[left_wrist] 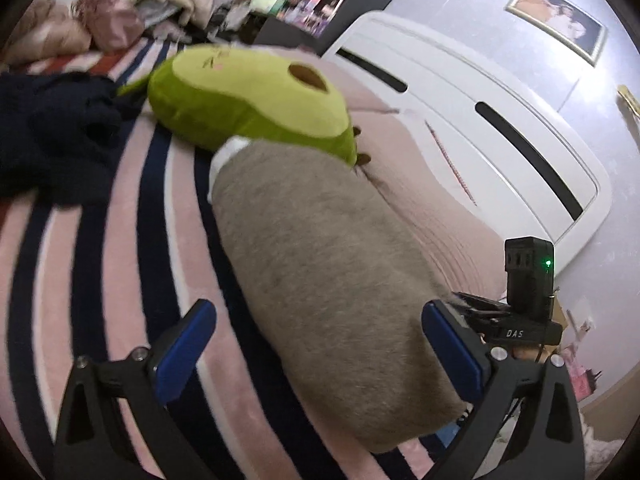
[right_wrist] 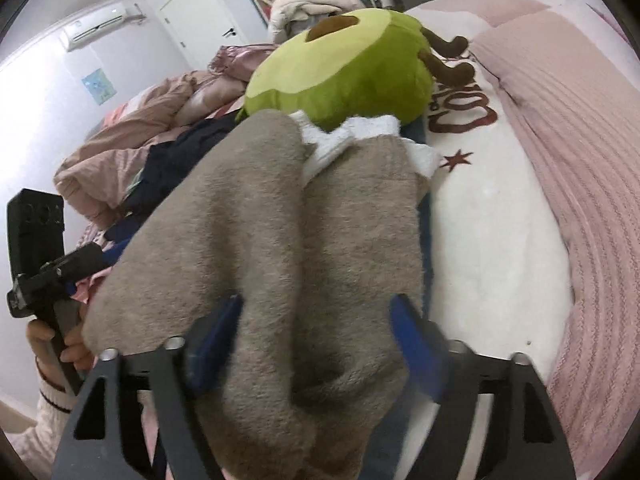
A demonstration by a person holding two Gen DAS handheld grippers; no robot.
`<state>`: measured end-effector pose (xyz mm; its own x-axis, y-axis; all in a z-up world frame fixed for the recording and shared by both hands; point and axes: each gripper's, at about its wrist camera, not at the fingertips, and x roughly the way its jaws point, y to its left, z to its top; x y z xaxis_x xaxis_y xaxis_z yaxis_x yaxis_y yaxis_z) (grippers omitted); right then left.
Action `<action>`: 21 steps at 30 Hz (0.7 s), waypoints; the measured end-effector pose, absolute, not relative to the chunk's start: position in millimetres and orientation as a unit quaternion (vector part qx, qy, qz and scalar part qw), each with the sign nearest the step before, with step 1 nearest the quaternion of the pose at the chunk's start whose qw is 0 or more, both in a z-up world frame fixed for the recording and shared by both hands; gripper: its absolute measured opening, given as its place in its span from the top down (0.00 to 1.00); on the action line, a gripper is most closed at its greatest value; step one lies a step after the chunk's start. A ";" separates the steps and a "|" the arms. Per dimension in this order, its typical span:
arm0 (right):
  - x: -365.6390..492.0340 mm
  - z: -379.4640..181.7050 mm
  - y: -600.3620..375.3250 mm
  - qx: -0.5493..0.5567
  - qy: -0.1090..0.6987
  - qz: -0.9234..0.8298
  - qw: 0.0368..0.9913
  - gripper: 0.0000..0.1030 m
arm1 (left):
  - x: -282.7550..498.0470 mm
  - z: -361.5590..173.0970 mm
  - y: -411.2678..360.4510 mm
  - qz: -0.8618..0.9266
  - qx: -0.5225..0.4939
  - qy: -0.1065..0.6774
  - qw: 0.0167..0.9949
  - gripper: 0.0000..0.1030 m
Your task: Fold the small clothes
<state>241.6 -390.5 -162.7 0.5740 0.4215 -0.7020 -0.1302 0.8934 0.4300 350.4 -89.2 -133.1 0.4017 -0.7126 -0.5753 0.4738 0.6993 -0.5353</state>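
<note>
The grey socks (right_wrist: 280, 240) lie on the bed (left_wrist: 100, 260) against the avocado plush (left_wrist: 248, 104). Left tongs (left_wrist: 316, 344) gape around 1 sock; right tongs (right_wrist: 316, 344) straddle the toe ends, unclosed. A shallow bite could catch only 1 layer, so the pair would slide apart or drag the plush.

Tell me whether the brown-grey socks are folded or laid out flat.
Laid out flat, not folded: in the right wrist view the brown-grey socks lie full length side by side, white cuffs at the far end by the avocado plush.
</note>
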 end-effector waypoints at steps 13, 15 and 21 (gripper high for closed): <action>266.6 -219.1 -408.3 0.340 0.473 0.297 0.756 0.22 | 385.5 -179.1 -123.4 -0.403 -0.233 0.488 0.738 0.09; 266.3 -220.8 -402.5 0.353 0.469 0.317 0.745 0.35 | 383.9 -179.1 -128.1 -0.396 -0.225 0.489 0.744 0.17; 244.8 -192.6 -382.6 0.330 0.436 0.339 0.765 0.54 | 360.0 -155.8 -109.4 -0.408 -0.219 0.463 0.756 0.41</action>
<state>244.8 -382.6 -192.6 0.3894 0.8075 -0.4431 -0.2316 0.5514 0.8014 360.0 -109.4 -155.8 0.2381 -0.8197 -0.5209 0.4146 0.5708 -0.7087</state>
